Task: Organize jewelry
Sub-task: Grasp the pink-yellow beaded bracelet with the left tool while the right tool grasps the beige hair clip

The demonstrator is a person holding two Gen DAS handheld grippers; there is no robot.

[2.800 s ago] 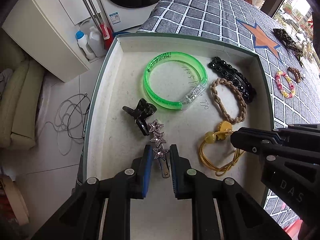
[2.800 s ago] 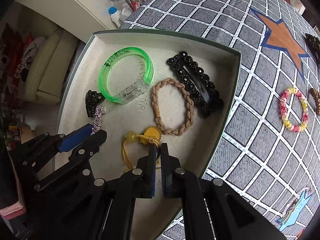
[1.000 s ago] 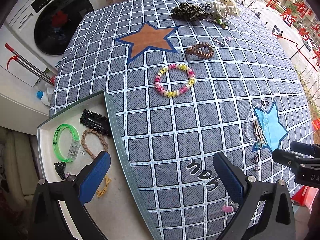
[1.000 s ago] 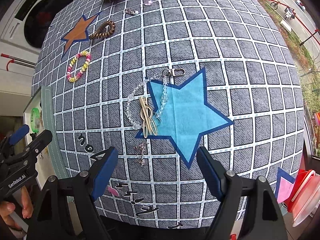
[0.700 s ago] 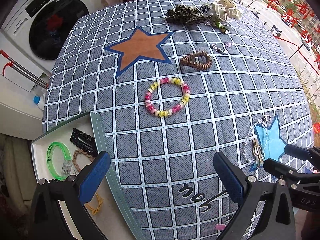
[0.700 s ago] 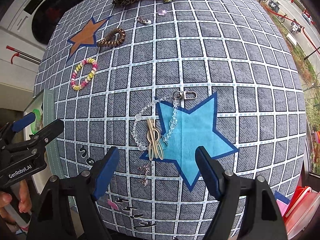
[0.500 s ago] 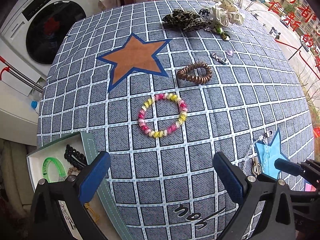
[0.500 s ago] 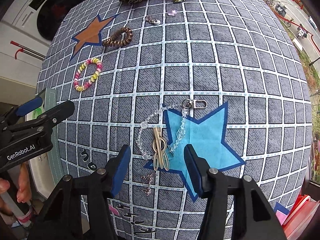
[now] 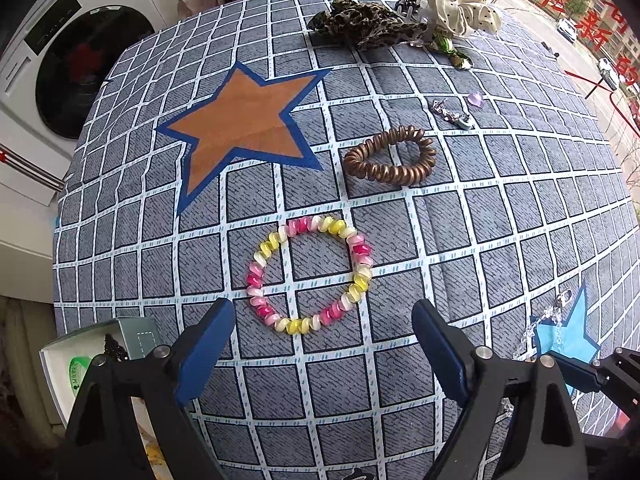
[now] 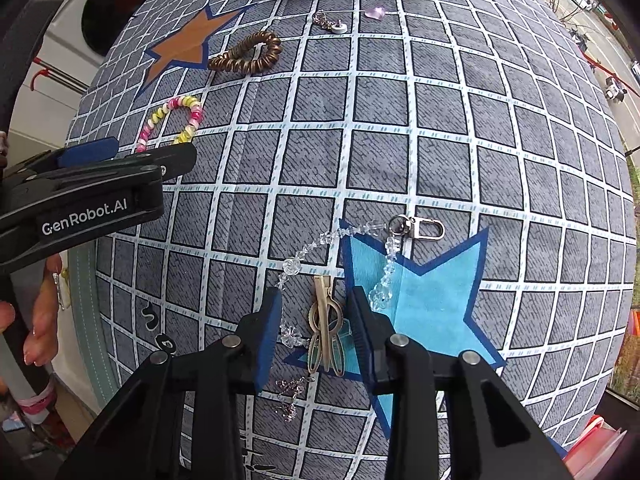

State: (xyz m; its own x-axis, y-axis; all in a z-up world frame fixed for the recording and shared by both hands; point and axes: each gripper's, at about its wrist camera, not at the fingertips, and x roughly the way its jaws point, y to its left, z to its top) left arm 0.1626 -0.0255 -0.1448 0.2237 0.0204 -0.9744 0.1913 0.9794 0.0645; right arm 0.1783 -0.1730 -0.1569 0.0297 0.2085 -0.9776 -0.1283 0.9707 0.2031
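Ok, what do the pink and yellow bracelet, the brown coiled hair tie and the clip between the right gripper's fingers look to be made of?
The pink and yellow bracelet: glossy twisted beads, likely plastic or glass, each with a bright highlight. The brown coiled hair tie: a spiral cord with a bronze sheen, probably plastic. The clip: thin gold-toned metal by its dull shine, with pale green translucent inlays, perhaps resin. The right gripper is open around it.

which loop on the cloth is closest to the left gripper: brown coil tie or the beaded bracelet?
The pink-yellow-white beaded bracelet. It lies just ahead of the open left gripper; the brown coil hair tie lies farther off, beside the orange star.
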